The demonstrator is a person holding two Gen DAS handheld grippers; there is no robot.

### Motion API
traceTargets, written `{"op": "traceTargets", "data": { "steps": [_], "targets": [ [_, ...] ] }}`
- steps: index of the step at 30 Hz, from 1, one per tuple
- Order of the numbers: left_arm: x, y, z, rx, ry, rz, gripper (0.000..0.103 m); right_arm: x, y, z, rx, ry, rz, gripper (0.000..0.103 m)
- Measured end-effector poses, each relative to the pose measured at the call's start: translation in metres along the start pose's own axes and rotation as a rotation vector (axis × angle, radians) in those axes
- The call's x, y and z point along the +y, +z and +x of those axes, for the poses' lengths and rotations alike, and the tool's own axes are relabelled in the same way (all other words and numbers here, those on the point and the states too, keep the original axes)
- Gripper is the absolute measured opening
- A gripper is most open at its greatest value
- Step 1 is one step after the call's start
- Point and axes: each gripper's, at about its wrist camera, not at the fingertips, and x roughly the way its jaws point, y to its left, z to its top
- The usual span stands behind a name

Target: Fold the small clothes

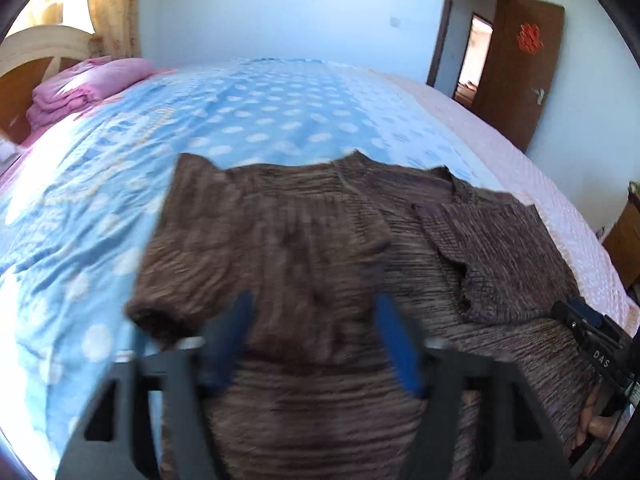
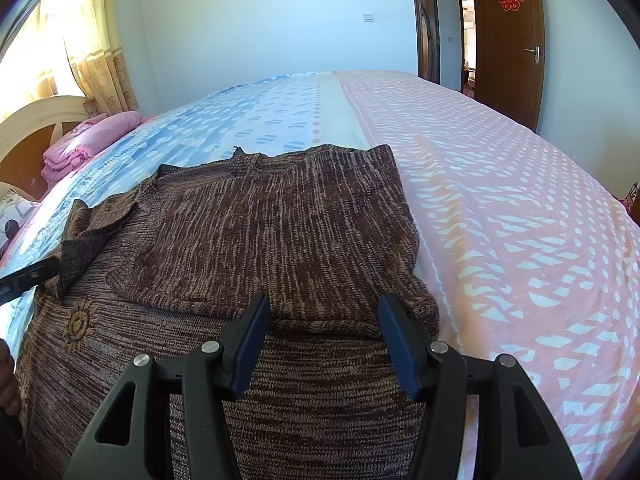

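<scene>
Both wrist views look low, close across one sweater

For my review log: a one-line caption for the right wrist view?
Open right gripper above a brown knit sweater with sleeves folded in, on the bed.

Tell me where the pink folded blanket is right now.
The pink folded blanket sits at the far left of both views, on the bed by the wooden headboard, below the curtain and well beyond the brown sweater.
</scene>
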Motion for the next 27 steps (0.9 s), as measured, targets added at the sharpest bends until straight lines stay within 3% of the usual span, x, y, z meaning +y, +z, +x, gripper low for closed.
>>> {"op": "traceTargets", "data": {
  "steps": [2,6,8,11,16,18,19,21,24,27],
  "targets": [
    [0.018,-0.003,-0.003,-0.030,0.032,-0.050,0.090,0.005,0.006,-0.005,0.003,-0.017,0.012,0.058],
    [0.047,-0.016,0.009,-0.028,0.138,-0.120,0.090,0.041,0.037,-0.022,-0.048,0.207,0.068,0.058],
    [0.061,-0.017,0.018,0.012,0.083,-0.213,0.089,0.077,0.056,-0.015,-0.036,0.280,0.013,0.058],
    [0.070,-0.020,0.015,-0.038,0.044,-0.276,0.090,0.127,0.071,0.017,0.028,0.346,-0.051,0.058],
    [0.073,-0.025,0.013,-0.061,0.006,-0.277,0.096,0.193,0.067,0.084,0.158,0.293,-0.120,0.058],
    [0.077,-0.028,0.011,-0.071,-0.019,-0.285,0.098,0.210,0.064,0.090,0.147,0.244,-0.155,0.059],
    [0.078,-0.028,0.011,-0.073,-0.026,-0.289,0.099,0.216,0.065,0.088,0.136,0.256,-0.181,0.056],
    [0.076,-0.026,0.012,-0.078,-0.031,-0.286,0.100,0.226,0.064,0.085,0.136,0.290,-0.232,0.008],
    [0.075,-0.025,0.013,-0.078,-0.029,-0.278,0.101,0.232,0.060,0.082,0.122,0.260,-0.273,0.008],
    [0.077,-0.026,0.013,-0.082,-0.042,-0.289,0.102,0.228,0.064,0.061,0.049,0.263,-0.266,0.008]
  ]
}}
